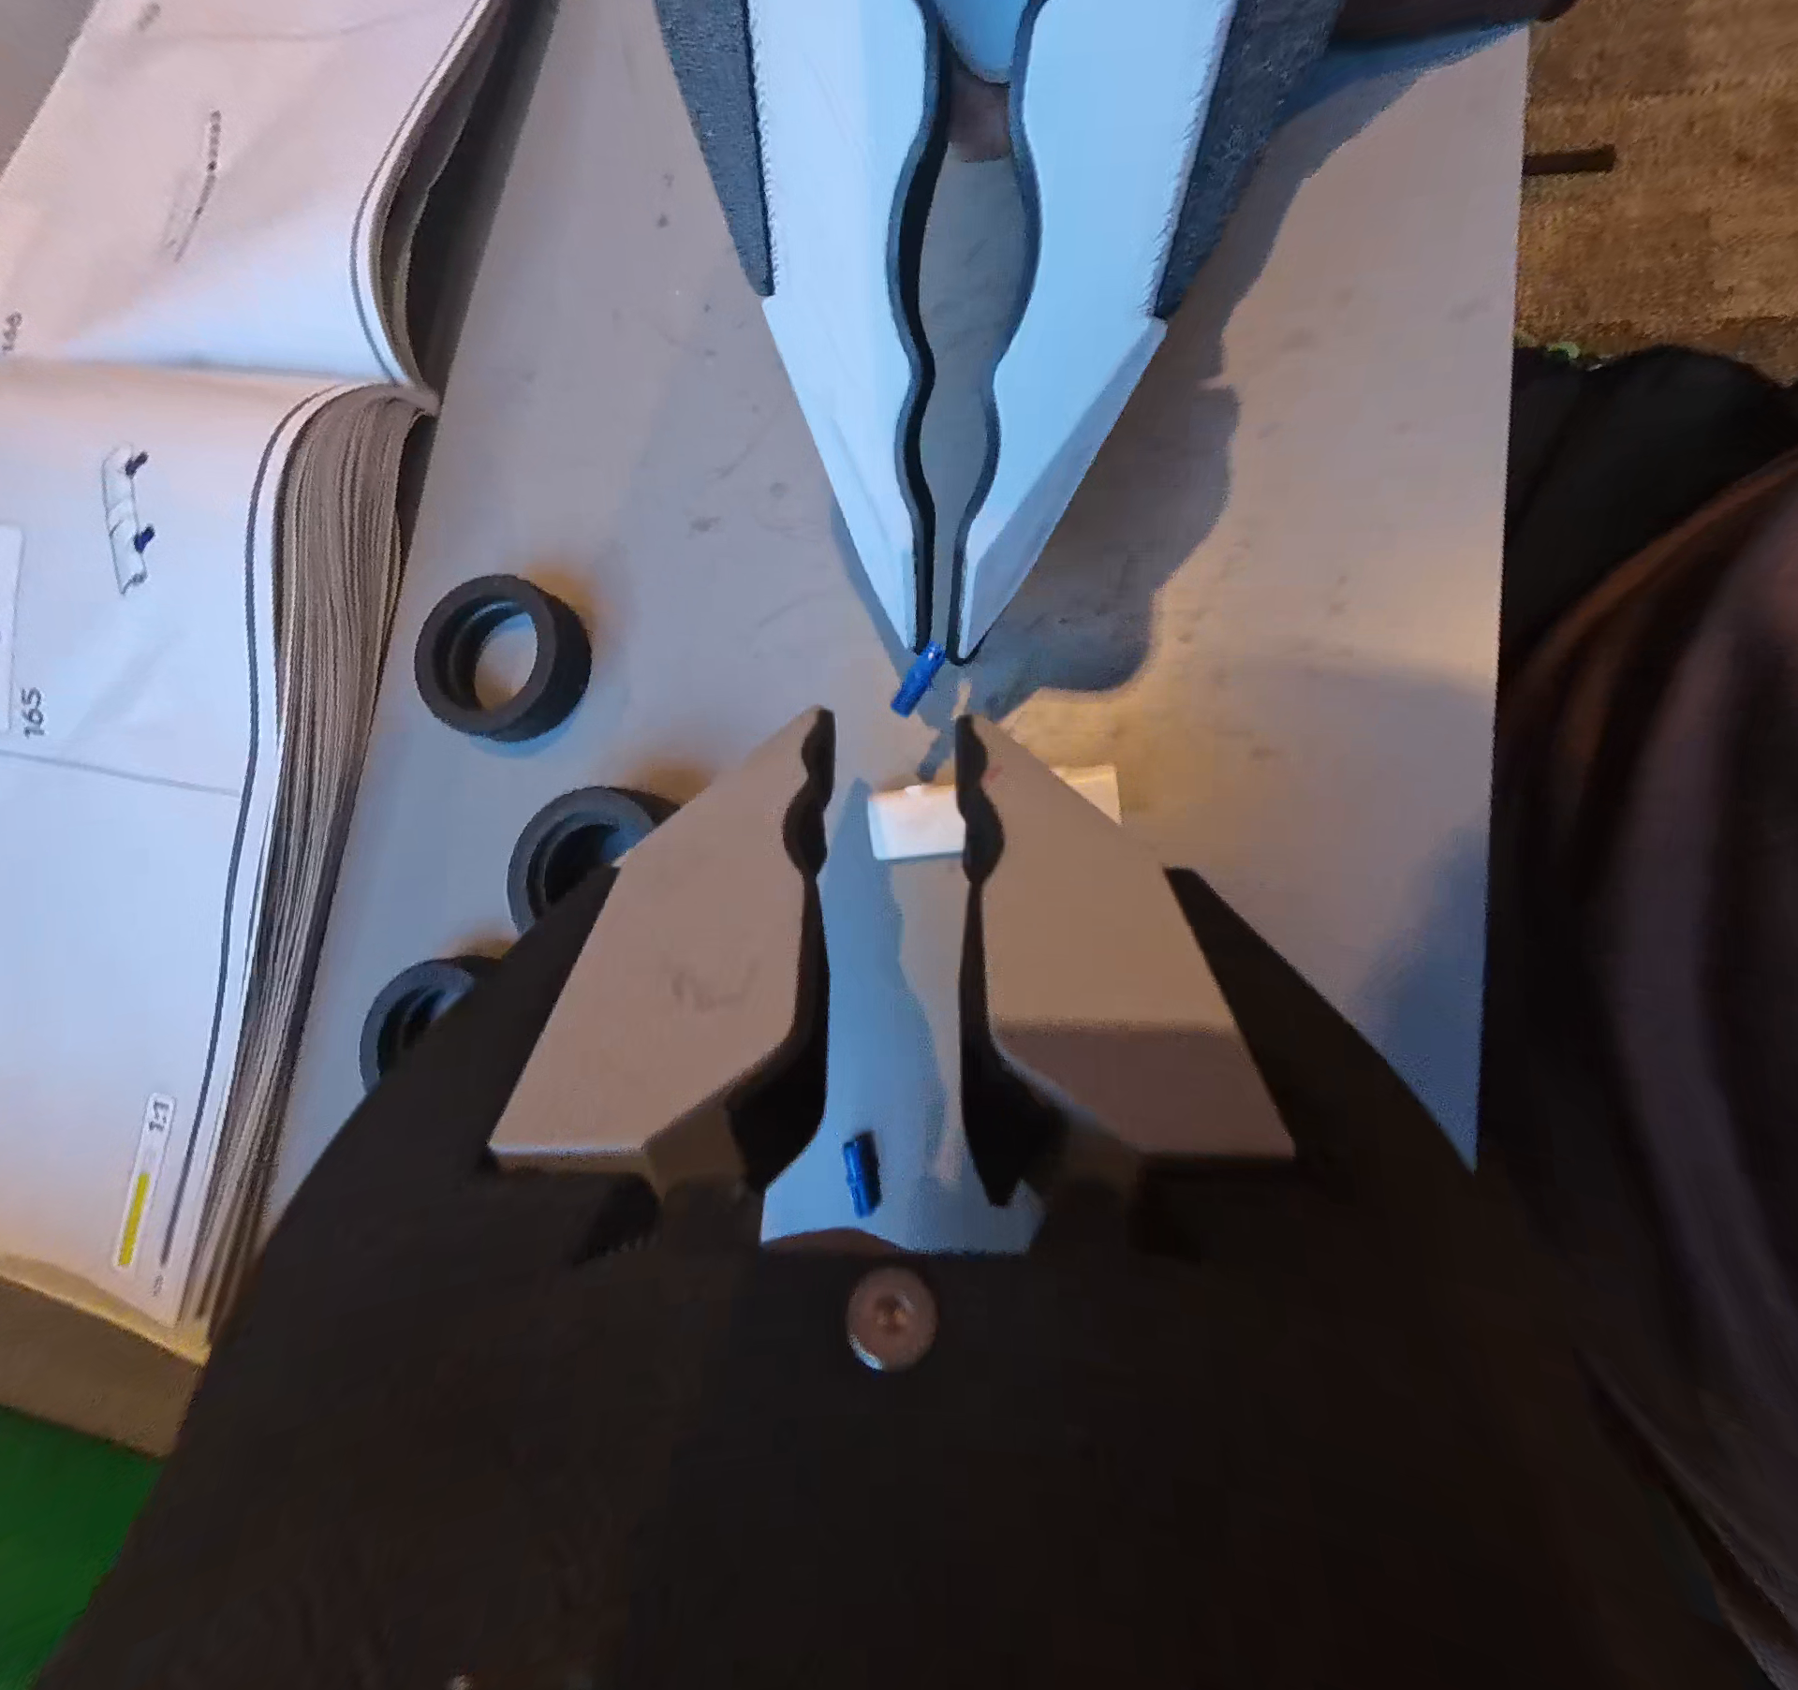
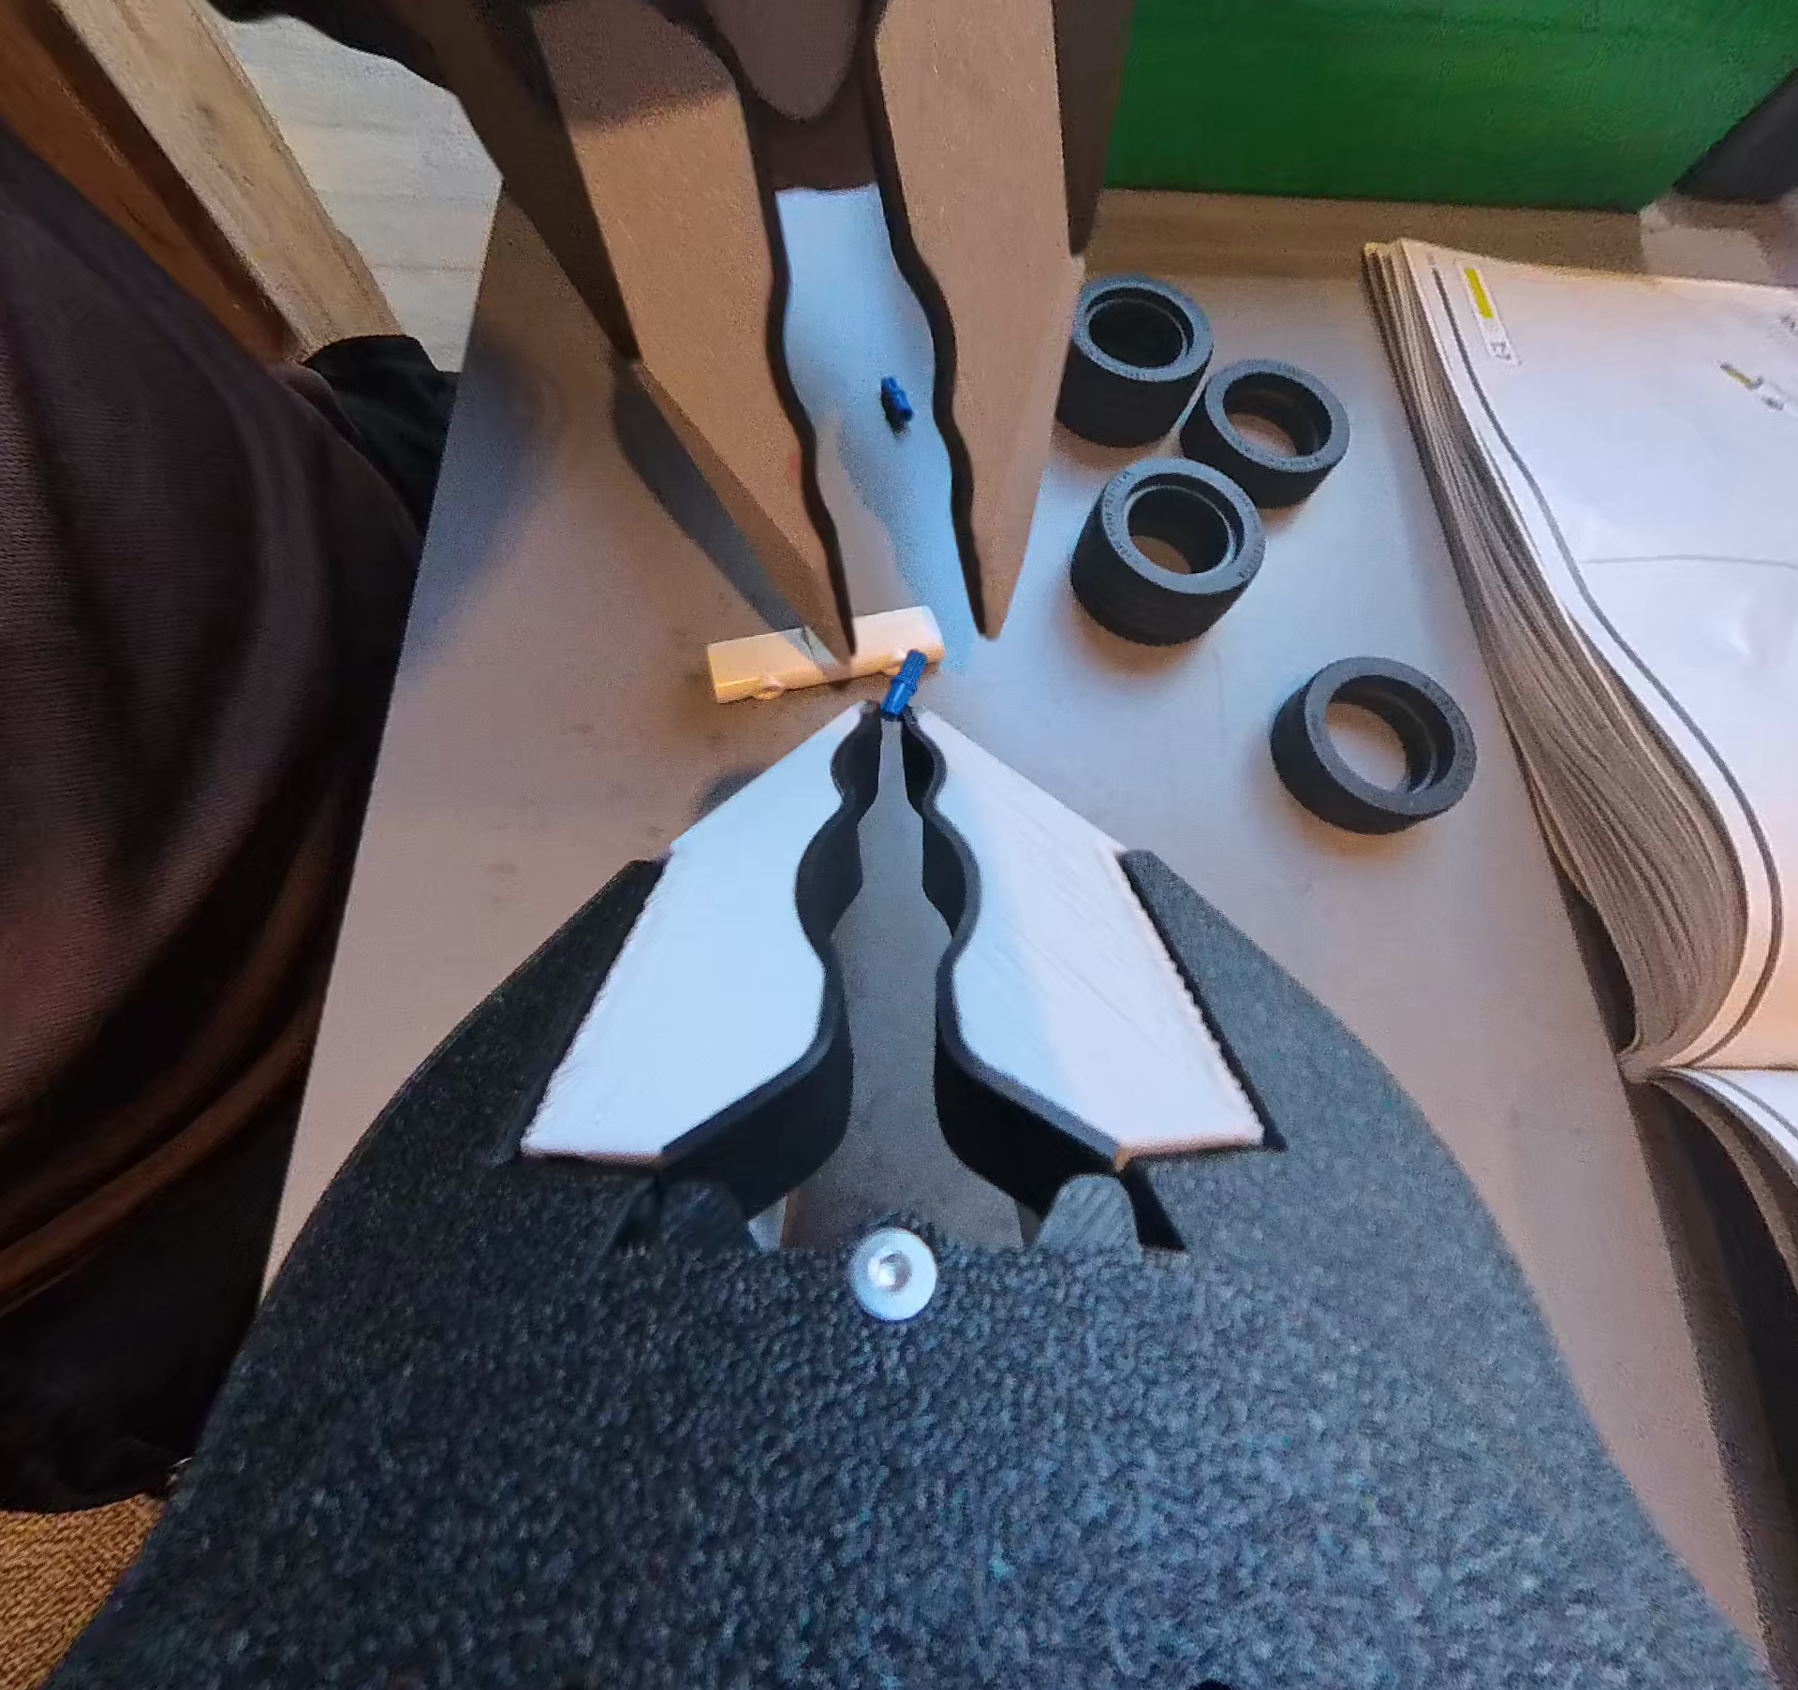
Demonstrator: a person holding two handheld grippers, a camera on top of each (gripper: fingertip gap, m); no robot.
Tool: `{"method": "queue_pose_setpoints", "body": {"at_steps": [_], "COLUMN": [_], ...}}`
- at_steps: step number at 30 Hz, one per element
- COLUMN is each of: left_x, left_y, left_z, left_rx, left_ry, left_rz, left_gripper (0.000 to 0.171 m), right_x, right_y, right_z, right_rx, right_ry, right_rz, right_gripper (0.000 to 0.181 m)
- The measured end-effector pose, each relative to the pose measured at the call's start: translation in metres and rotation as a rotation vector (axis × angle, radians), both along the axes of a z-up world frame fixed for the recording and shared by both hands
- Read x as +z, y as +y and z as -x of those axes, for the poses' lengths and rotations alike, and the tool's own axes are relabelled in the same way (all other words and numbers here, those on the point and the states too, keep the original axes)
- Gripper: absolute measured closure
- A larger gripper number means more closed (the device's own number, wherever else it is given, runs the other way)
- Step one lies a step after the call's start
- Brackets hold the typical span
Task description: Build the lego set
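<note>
1. The right gripper (image 2: 887, 714), with white tapered fingers lined in wavy black rubber, is closed at its tips on a small blue plastic peg (image 2: 900, 685), which sticks out forward past the fingertips.
2. Seen from the left wrist view, the same right gripper (image 1: 936, 656) reaches in from the top, and the blue peg (image 1: 916, 678) angles down from its tips just above the tabletop.
3. The left gripper (image 1: 895, 729), with grey-brown tapered fingers and black wavy inner edges, stands with its jaws parted and nothing between them; its tips sit just short of the blue peg.
4. In the right wrist view the left gripper (image 2: 919, 636) comes down from the top, one tip touching or just over a flat white rectangular brick (image 2: 769, 666) lying on the table; which, I cannot tell.
5. That white brick (image 1: 919, 826) lies between the left gripper's fingers in its own view, just beside the held peg.
6. A second small blue peg (image 2: 891, 400) lies loose on the table, farther back between the left fingers; it also shows at (image 1: 858, 1174).
7. Four black rubber tyres (image 2: 1166, 564) rest on the grey tabletop (image 2: 1362, 1011), three clustered and one apart.
8. A thick open instruction booklet (image 2: 1605, 651) lies beyond the tyres at the table's edge.
</note>
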State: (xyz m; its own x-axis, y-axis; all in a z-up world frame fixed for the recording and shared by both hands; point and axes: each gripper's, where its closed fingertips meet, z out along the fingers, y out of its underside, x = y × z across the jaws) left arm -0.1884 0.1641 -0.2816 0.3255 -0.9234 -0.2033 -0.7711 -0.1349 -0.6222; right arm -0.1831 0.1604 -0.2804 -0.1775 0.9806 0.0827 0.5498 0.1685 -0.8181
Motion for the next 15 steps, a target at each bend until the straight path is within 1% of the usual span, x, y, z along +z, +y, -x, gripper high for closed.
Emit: {"method": "queue_pose_setpoints", "body": {"at_steps": [3,5,9,12,15], "left_x": [-0.0044,-0.0072,-0.0055,-0.0074,-0.0081], "left_y": [-0.0003,0.0004,0.0019,0.0004,-0.002], "left_z": [-0.0057,-0.0061,-0.0069,-0.0063,-0.007], "left_rx": [-0.036,-0.043,-0.03,0.005,0.04], "left_ry": [0.019,0.033,0.009,-0.028,-0.072], "left_rz": [-0.016,-0.032,-0.061,-0.003,0.076], "left_gripper": [0.155,0.169,0.17,0.17,0.17], "right_x": [0.0018,0.0019,0.0014,0.0054,0.0067], "right_y": [-0.0021,-0.0015,0.0018,0.0058,0.0033], "right_z": [-0.001,-0.0018,-0.0033,-0.0025,-0.0015], "right_rx": [0.004,-0.002,-0.022,-0.046,-0.035], "right_ry": [0.011,0.015,0.02,0.047,0.05], "right_rz": [-0.009,-0.002,0.017,-0.021,-0.105], "right_gripper": [0.177,0.177,0.177,0.171,0.172]}}
